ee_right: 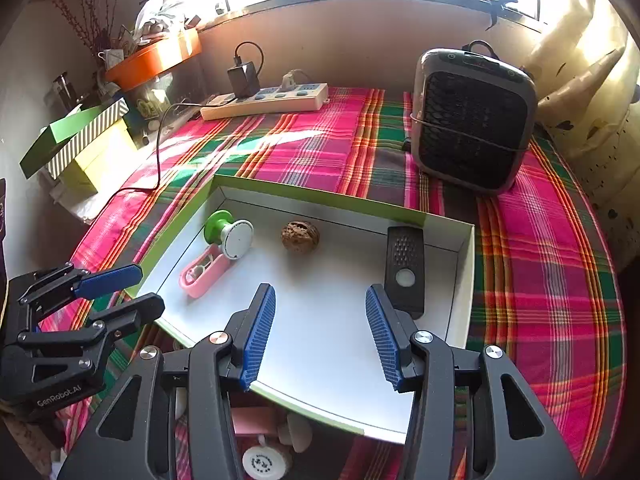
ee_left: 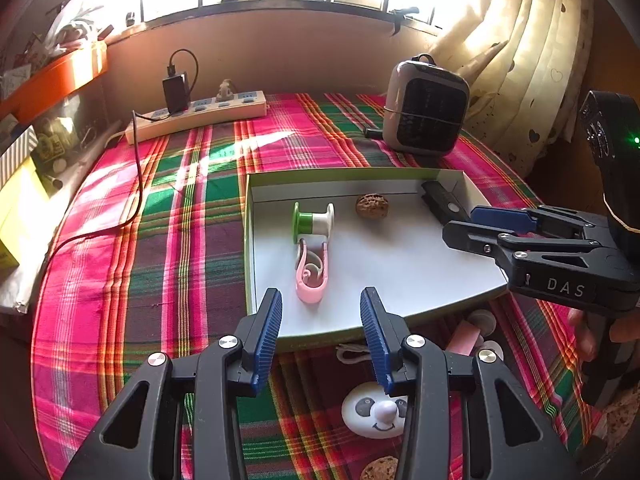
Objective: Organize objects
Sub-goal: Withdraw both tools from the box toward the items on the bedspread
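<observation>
Left wrist view: my left jaws (ee_left: 320, 320) and right jaws (ee_right: 320, 328) hang open, empty, over the white tray (ee_left: 400, 280). Panda toy (ee_left: 376, 412) lies on the tabletop below; I should descend squarely around it.

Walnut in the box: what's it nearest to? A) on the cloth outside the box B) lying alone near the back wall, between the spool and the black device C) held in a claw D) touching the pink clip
B: the walnut lies apart near the back wall of the box, with the spool on one side and the black device on the other.
</observation>
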The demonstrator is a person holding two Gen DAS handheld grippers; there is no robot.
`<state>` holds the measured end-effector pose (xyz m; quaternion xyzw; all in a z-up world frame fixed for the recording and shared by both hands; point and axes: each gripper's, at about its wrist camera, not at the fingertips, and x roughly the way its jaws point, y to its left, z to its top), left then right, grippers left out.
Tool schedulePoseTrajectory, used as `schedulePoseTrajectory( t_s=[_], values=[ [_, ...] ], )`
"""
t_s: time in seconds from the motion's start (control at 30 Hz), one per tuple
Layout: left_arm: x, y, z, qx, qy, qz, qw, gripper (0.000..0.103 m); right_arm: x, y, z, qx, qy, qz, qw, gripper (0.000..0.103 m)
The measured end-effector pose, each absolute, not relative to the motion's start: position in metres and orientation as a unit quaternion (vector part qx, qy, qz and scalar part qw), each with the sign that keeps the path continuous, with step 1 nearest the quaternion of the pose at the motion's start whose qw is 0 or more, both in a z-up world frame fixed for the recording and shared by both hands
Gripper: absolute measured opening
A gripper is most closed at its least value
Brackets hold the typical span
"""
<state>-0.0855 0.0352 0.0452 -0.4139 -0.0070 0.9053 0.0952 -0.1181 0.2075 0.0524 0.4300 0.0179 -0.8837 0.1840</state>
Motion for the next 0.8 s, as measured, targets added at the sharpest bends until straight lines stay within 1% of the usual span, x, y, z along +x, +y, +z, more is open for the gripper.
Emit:
schedulePoseTrajectory(
  t_s=[0.33,0.67,0.8],
  values=[
    [-0.050,0.027,0.048,-0.405,-0.015,0.909,0.098,0.039,-0.079,0.231,0.052,0.416,-0.002,-0.892,0.179,0.048],
    [-0.012,0.025,0.038,-0.417,-0.017,0.901,0.122,0.039,-0.040,0.244,0.038,0.409,0.005,-0.894,0.183,0.048],
    [-0.002,0.025,0.035,-0.419,-0.038,0.897,0.137,0.040,-0.032,0.246,0.034,0.409,-0.005,-0.892,0.189,0.048]
  ],
)
